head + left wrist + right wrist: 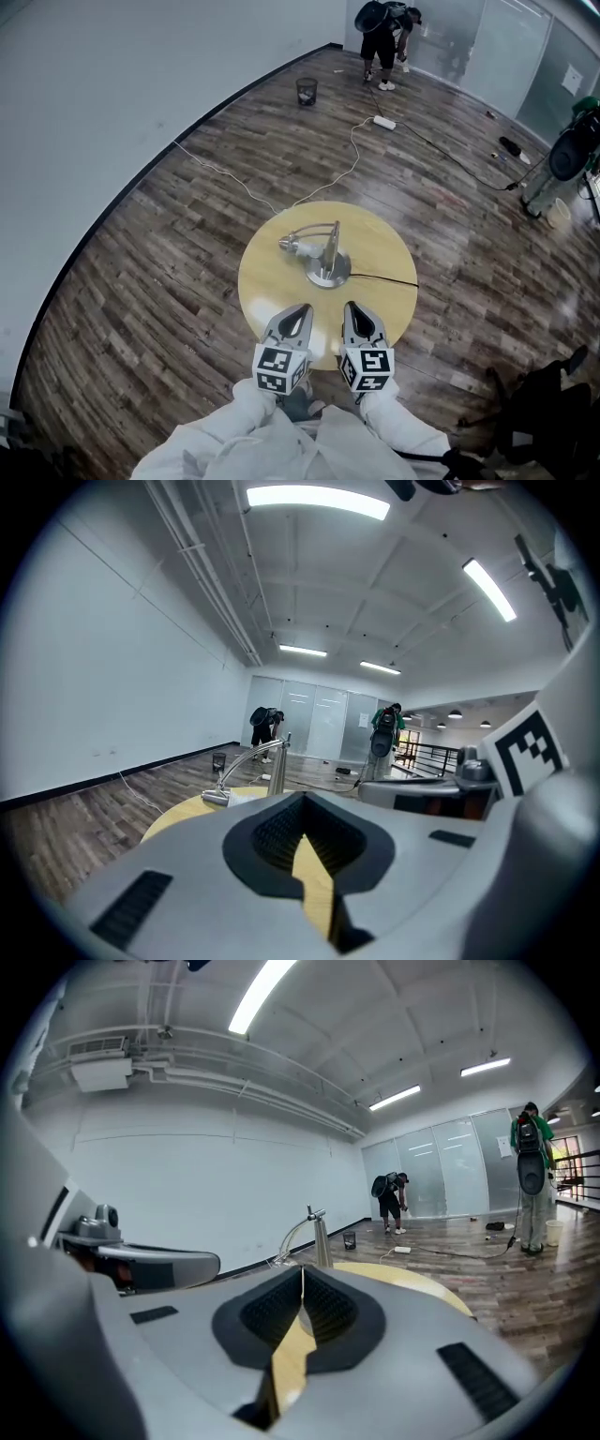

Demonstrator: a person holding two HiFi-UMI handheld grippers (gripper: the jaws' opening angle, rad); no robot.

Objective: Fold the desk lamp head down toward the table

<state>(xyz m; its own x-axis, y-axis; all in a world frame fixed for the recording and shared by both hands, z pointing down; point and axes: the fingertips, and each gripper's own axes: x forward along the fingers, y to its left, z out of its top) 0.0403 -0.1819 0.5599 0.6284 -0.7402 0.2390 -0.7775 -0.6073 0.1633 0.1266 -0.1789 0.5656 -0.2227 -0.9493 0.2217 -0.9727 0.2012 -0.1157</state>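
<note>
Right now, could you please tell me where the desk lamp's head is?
In the head view, the lamp head sits left of the lamp base, low over the far half of the round table.

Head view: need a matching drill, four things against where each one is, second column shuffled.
Things:
1. desk lamp
2. waste bin
3. power strip
4. left gripper

Places:
A. on the floor, close to the wall
B. on the open floor, joined to a white cable
C. standing on the round table
D. shut and empty, over the table's near side

Pairs: 1-C, 2-A, 3-B, 4-D
</note>
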